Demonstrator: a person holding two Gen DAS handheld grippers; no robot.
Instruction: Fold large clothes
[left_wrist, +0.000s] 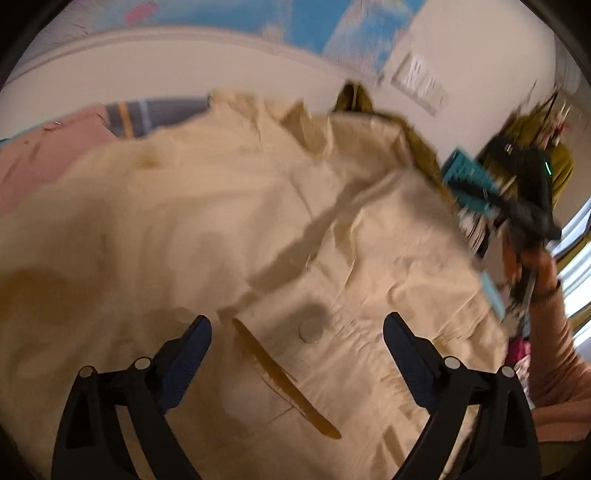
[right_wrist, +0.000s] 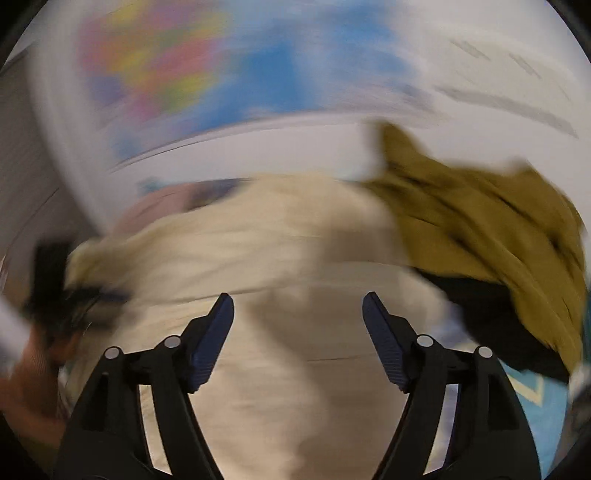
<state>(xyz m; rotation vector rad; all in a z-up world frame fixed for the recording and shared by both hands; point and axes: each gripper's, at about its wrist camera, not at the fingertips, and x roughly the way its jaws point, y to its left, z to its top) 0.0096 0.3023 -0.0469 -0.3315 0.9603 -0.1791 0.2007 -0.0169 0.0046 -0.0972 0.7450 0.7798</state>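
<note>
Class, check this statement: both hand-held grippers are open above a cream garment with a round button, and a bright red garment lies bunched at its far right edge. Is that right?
One detail is wrong. The bunched garment is olive-green, not red, as the right wrist view shows. The rest holds: the left hand-held gripper and right hand-held gripper are open above the cream garment with its round button.

The right wrist view is smeared, so the cream garment, olive cloth and colourful wall lose detail, while the garment's near part runs off the left view's bottom edge.
</note>
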